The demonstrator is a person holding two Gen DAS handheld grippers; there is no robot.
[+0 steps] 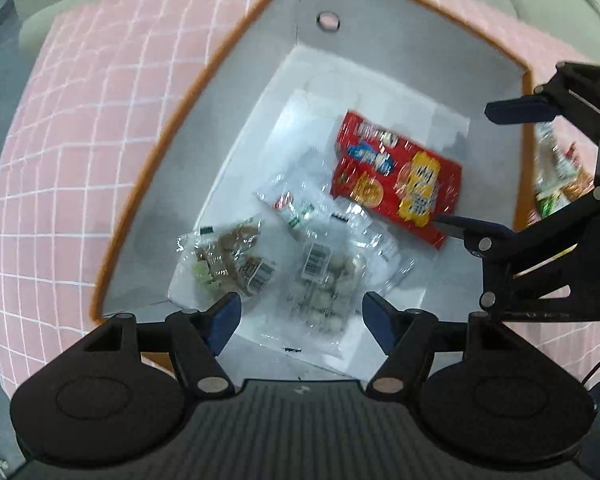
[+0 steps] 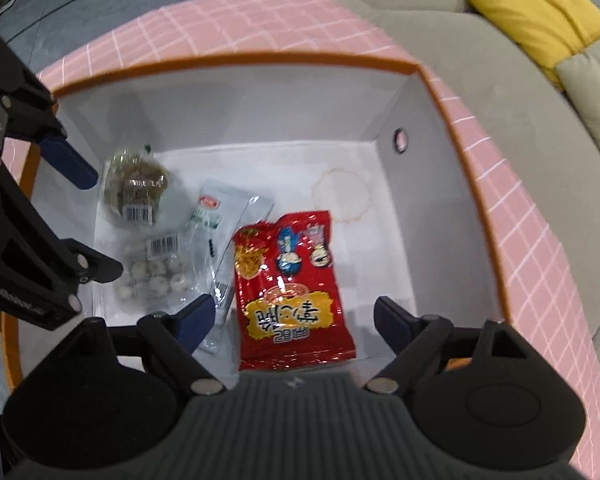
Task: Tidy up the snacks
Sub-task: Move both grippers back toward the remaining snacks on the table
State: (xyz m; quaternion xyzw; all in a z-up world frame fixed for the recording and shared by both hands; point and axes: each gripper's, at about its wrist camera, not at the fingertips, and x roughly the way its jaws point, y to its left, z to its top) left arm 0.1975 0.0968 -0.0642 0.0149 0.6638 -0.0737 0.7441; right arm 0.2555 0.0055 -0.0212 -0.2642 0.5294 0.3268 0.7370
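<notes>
A pink checked box with an orange rim and white inside holds several snack packs. A red snack bag lies at its right; it also shows in the right wrist view. A clear pack of white balls, a clear white-and-green pack and a clear pack of brown pieces lie beside it. My left gripper is open and empty above the ball pack. My right gripper is open and empty above the red bag; it also shows in the left wrist view.
More snack packs lie outside the box at its right, behind the right gripper. The box stands on a pink checked cloth. A beige sofa with a yellow cushion stands behind the box.
</notes>
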